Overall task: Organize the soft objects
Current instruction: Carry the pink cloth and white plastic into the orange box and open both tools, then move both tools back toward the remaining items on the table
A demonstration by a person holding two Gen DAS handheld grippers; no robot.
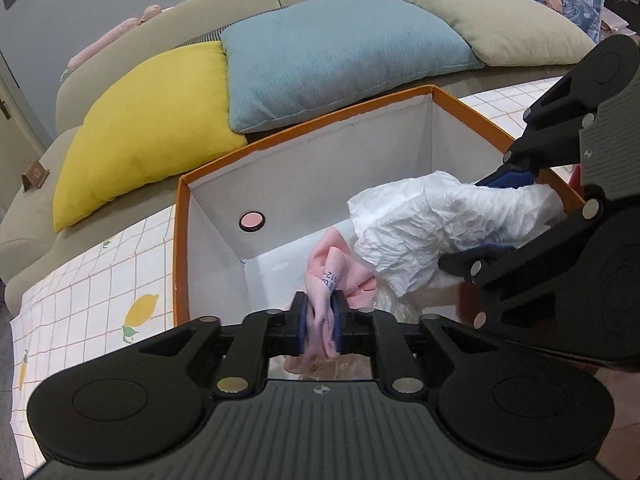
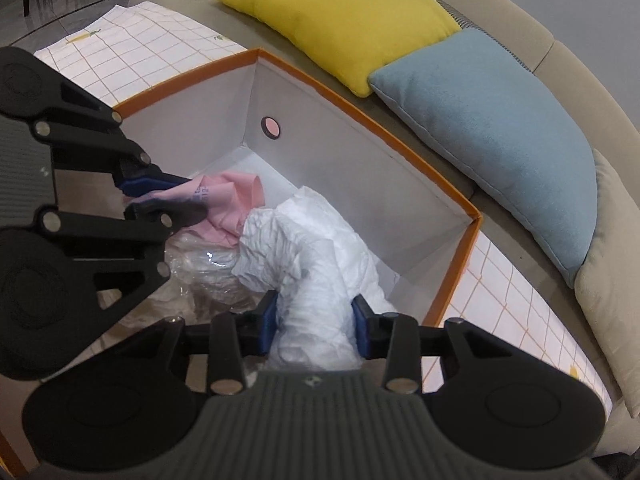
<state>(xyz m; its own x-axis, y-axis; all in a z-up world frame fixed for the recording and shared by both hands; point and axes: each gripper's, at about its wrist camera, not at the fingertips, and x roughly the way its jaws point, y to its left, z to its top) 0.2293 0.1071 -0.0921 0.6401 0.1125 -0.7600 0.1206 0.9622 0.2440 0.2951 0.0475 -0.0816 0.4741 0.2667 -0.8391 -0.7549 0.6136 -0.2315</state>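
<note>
A: What is the left gripper (image 1: 319,322) doing?

B: It is pinching a pink cloth (image 1: 334,268) between its blue pads, over the box (image 1: 304,136) with the orange rim.

A: And the right gripper (image 2: 316,322)?

B: Its pads are pressing on both sides of a crumpled white cloth (image 2: 316,264), which is lying inside the same box, touching the pink one. A clear plastic bag (image 2: 208,276) is lying under them.

A: Where is the box standing?

B: On a checked cloth (image 1: 84,280), beside the yellow pillow (image 1: 148,132) and the blue pillow (image 1: 332,56).
</note>
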